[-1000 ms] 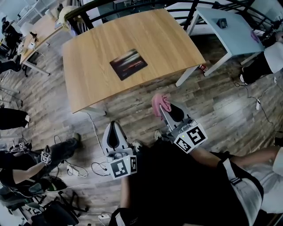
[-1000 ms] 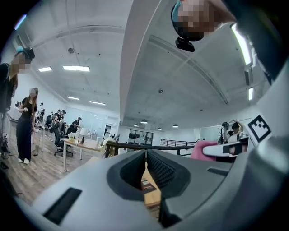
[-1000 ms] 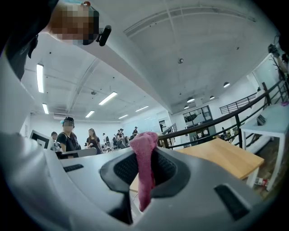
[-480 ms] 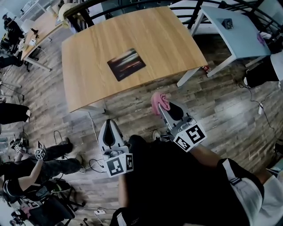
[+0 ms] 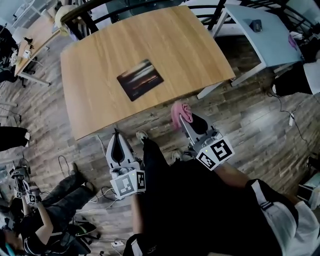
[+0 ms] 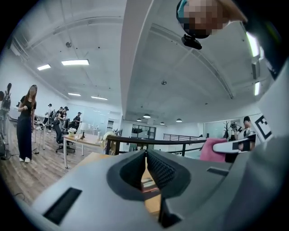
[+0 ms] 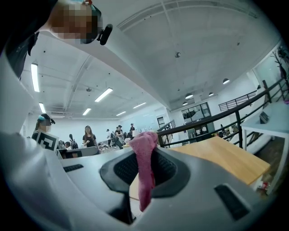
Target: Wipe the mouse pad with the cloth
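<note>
A dark mouse pad (image 5: 140, 79) lies near the middle of the wooden table (image 5: 190, 40). My right gripper (image 5: 180, 118) is shut on a pink cloth (image 5: 180, 113), held over the floor short of the table's near edge. In the right gripper view the cloth (image 7: 145, 171) hangs pinched between the jaws. My left gripper (image 5: 116, 133) is shut with nothing in it, its tip close to the table's front edge. In the left gripper view the jaws (image 6: 146, 154) meet, with the mouse pad (image 6: 148, 184) seen past them.
A pale blue table (image 5: 270, 35) stands at the right with a small dark object (image 5: 256, 25) on it. A black railing (image 5: 150, 5) runs behind the wooden table. Cables (image 5: 105, 150) lie on the wood floor. A person (image 5: 35, 220) crouches at lower left.
The view has shifted: the table and mouse pad sit lower and further left. My left gripper has moved left and closer to the table edge. The right one still holds the cloth.
</note>
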The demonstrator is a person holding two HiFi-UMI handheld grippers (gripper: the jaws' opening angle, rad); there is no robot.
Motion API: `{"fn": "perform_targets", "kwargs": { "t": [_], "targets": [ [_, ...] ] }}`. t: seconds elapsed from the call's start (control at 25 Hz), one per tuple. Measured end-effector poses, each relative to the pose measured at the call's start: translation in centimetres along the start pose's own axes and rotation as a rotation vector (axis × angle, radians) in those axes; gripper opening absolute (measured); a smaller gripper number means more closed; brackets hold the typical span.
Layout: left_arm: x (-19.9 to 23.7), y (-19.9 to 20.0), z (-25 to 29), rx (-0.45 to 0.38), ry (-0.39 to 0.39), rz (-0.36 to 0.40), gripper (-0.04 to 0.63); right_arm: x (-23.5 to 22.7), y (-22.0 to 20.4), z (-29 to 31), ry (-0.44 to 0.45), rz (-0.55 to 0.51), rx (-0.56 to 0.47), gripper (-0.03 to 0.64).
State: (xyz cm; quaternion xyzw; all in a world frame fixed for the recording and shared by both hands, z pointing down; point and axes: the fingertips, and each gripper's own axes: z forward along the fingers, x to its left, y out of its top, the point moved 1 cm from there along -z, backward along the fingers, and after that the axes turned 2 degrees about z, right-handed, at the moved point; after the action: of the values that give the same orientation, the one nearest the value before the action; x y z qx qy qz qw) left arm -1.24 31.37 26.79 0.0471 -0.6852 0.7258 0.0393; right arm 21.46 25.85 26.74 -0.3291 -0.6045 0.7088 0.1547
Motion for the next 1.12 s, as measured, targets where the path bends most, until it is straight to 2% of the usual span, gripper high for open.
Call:
{"fn": "perform_targets", "kwargs": {
  "t": [0.28, 0.56, 0.76, 0.84, 0.92, 0.96, 1.12],
  "targets": [
    [6.4, -2.6, 7.9, 0.117, -0.02, 0.017, 0.029, -0.9, 0.5, 7.7, -0.057, -0.007, 0.019, 0.066],
    [11.3, -5.5, 16.7, 0.269, -0.147, 0.038, 0.031, -1.1, 0.8, 15.9, -0.138, -0.017, 0.042, 0.066],
    [13.5, -8.7, 21.3, 0.396, -0.245, -0.009, 0.032, -0.7, 0.5, 20.8, -0.172, -0.04, 0.072, 0.066],
    [14.3, -9.9, 23.0, 0.444, -0.278, -0.005, 0.039, -0.7, 0.5, 22.5, -0.18, -0.046, 0.073, 0.066],
    [15.1, -11.5, 24.8, 0.495, -0.304, 0.016, 0.06, -0.8, 0.4, 24.2, -0.184, -0.051, 0.072, 0.066],
    [15.3, -12.4, 25.6, 0.521, -0.314, 0.022, 0.091, -0.9, 0.2, 24.9, -0.184, -0.054, 0.076, 0.066],
    [16.1, -15.9, 28.2, 0.608, -0.327, 0.018, 0.097, -1.8, -1.0, 27.5, -0.167, -0.072, 0.108, 0.066]
  ]
}}
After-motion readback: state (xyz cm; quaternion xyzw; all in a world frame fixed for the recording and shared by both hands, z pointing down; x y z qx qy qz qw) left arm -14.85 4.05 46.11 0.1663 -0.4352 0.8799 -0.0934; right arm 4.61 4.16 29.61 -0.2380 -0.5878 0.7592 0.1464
